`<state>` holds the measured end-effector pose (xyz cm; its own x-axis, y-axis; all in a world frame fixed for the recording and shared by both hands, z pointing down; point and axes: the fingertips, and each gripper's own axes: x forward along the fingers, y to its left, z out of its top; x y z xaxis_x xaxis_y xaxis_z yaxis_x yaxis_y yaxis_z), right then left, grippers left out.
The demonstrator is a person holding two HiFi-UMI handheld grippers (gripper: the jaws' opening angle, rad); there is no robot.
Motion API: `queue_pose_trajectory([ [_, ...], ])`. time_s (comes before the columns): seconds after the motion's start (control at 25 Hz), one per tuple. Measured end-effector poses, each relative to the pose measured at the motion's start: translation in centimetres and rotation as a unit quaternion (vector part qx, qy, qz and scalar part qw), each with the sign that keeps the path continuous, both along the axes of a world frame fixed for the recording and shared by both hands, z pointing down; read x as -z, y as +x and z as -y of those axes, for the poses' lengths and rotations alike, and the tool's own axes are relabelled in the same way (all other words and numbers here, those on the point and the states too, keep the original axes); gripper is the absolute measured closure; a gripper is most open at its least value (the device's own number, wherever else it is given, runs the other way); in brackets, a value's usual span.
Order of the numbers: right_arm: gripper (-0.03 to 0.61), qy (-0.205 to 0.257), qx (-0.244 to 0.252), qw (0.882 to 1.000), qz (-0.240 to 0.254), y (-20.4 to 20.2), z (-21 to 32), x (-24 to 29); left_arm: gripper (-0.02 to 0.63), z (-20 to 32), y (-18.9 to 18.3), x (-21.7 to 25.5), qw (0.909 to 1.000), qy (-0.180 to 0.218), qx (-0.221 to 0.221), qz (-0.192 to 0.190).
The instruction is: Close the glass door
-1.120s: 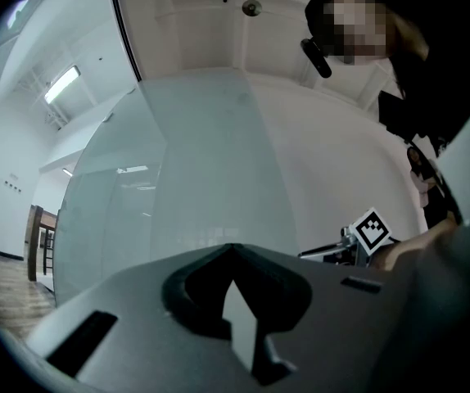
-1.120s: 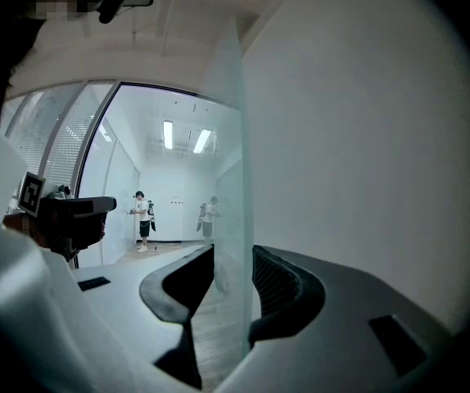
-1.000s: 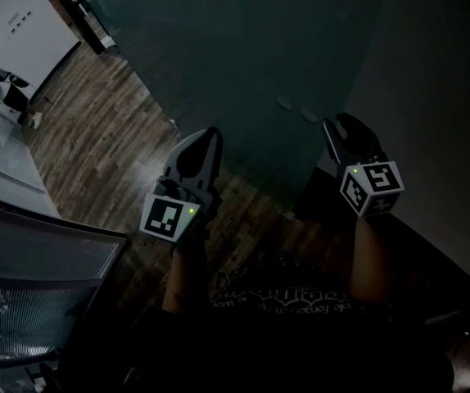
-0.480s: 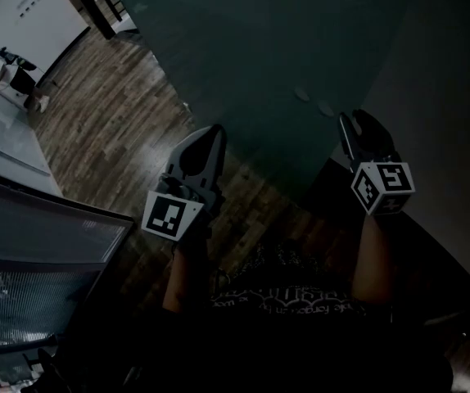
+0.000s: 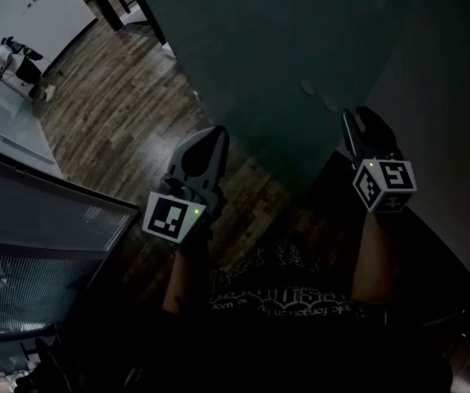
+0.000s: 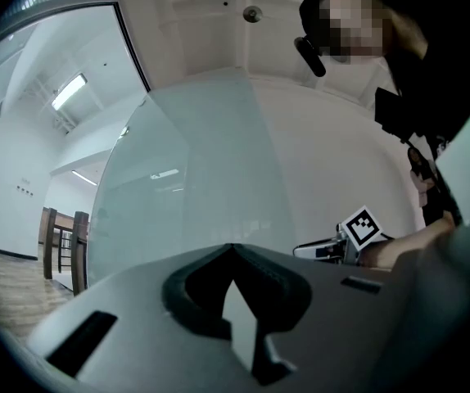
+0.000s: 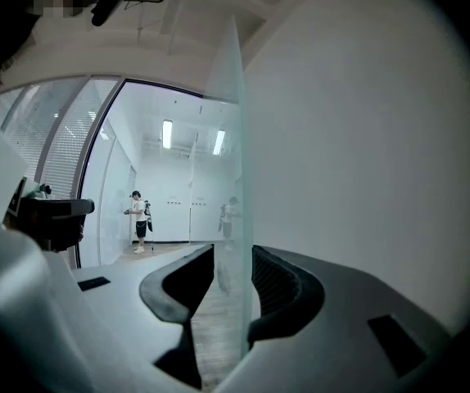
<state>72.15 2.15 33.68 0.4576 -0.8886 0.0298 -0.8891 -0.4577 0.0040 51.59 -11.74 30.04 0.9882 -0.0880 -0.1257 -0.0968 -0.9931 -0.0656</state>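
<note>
Holding the left tool point(image 5: 215, 132) shut tip to tip point(image 6: 233, 249), gripping nothing, raised just in front of the glass door point(image 6: 186, 187). Straddling that door's free edge point(image 7: 240, 137) with the right tool point(image 7: 233, 256), opened wider than the glass is thick, with slack on the left side, so hooked around the edge and not clamped on it point(image 5: 351, 123). Not yet closed, to judge by the wooden floor point(image 5: 112, 113) showing past the pane point(image 5: 284, 47) and the bare white wall point(image 7: 366, 137) just to the right.

Could slip off the edge if pushed at a slant, given that loose hold. Could also trap or knock the right tool against the wall by following the edge all the way home. Further off, well apart from the door, a person point(image 5: 12, 60) standing in the bright room point(image 7: 139, 216); probably out of the way.
</note>
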Motion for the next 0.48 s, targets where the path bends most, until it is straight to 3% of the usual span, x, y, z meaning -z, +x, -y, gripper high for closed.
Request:
queue_pose_trajectory([
  [0.48,0.449,-0.003,0.070,0.998,0.001,-4.9,0.6,-0.2,0.612,0.4,-5.9,-0.1,0.9968,-0.002,0.079,-0.005],
])
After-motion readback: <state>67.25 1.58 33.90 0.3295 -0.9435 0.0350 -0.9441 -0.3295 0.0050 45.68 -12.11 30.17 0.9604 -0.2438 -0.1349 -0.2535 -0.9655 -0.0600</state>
